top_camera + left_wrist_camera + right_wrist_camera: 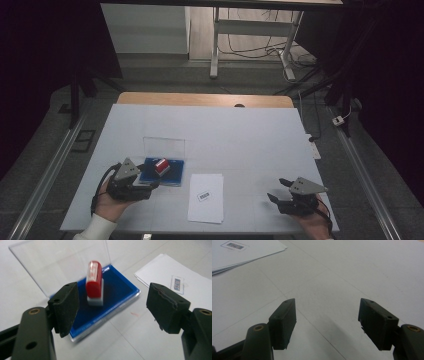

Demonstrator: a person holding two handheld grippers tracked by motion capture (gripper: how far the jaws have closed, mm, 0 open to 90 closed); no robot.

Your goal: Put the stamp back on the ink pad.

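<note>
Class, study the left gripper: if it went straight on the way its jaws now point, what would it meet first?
Probably the red-and-white stamp standing on the blue ink pad, which lies ahead between the open jaws of the left gripper. The clear raised lid stands behind it; depth is hard to judge.

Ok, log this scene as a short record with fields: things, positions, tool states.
stamp: red, standing on the ink pad
ink pad: blue, clear lid raised behind it
paper: white stack with a small printed label, right of the ink pad
left tool: open, near the stamp, nothing between its jaws
right tool: open, over bare table
</note>
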